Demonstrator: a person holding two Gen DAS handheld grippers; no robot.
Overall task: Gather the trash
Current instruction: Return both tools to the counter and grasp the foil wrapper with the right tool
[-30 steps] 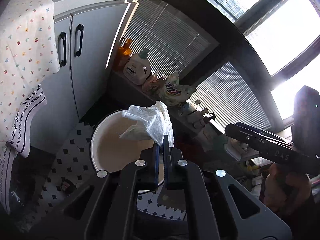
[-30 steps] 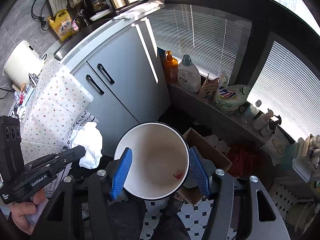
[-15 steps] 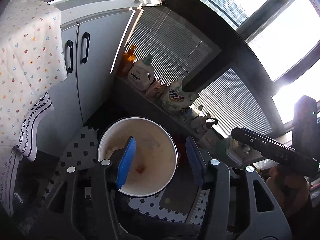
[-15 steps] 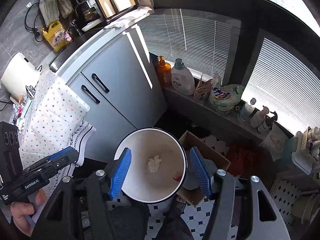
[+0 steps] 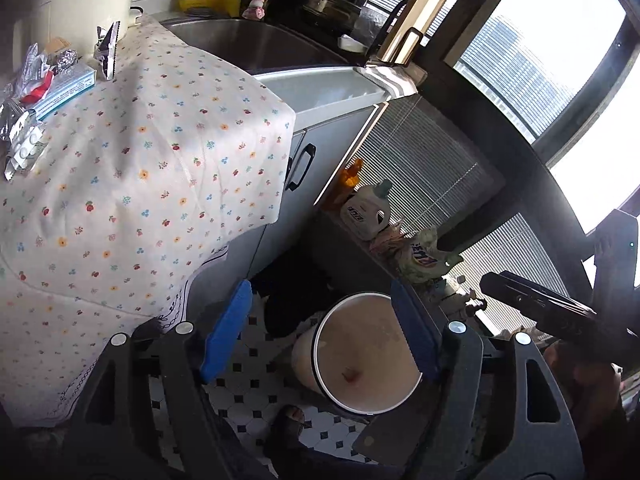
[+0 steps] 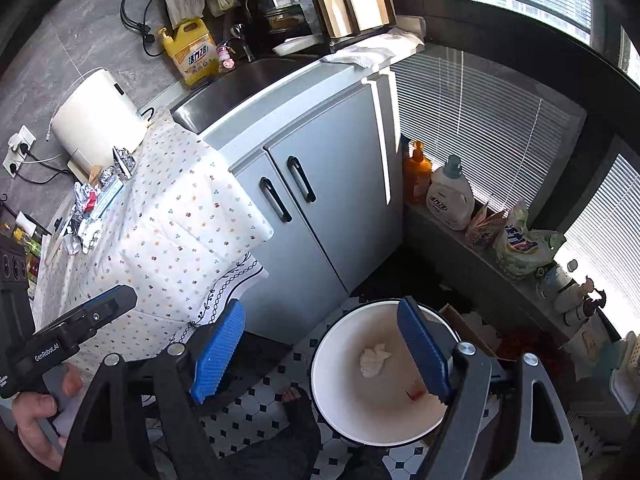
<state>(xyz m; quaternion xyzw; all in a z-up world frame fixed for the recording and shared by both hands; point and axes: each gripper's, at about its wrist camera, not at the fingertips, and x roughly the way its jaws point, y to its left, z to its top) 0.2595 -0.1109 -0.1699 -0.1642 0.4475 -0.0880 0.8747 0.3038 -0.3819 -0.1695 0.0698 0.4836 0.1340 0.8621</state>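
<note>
Your left tool held the crumpled white tissue 1 second ago; now its jaws are opening with nothing between them, and the tissue lies in the white trash bin on the tiled floor. Your right tool is also opening, empty, and both have pulled back toward the floral-cloth surface.

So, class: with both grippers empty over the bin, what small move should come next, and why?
Probably swing the left gripper toward the foil and wrappers on the flowered cloth. The tissue already lies in the bin, and both grippers' jaws are opening, empty.
</note>
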